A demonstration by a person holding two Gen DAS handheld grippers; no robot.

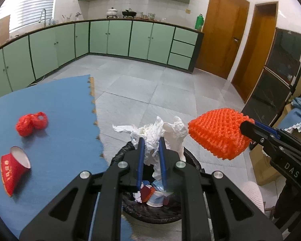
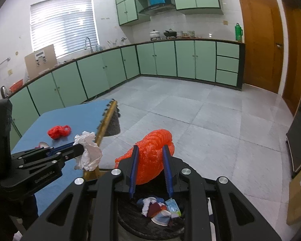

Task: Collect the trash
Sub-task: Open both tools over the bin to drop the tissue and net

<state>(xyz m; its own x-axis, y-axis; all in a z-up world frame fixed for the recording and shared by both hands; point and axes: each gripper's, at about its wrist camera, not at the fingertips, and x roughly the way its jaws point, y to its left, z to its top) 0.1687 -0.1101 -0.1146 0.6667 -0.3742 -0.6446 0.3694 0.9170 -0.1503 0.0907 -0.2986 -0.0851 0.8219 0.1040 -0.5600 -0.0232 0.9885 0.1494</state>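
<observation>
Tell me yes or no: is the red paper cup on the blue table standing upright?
No, the red paper cup lies on its side on the blue table.

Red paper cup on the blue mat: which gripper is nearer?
Left. The left gripper, holding crumpled tissue, is beside the mat near the red paper cup; the right gripper is farther off.

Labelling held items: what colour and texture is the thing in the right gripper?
Bright orange foam net with a knobbly mesh pattern, clearest in the left wrist view.
</observation>
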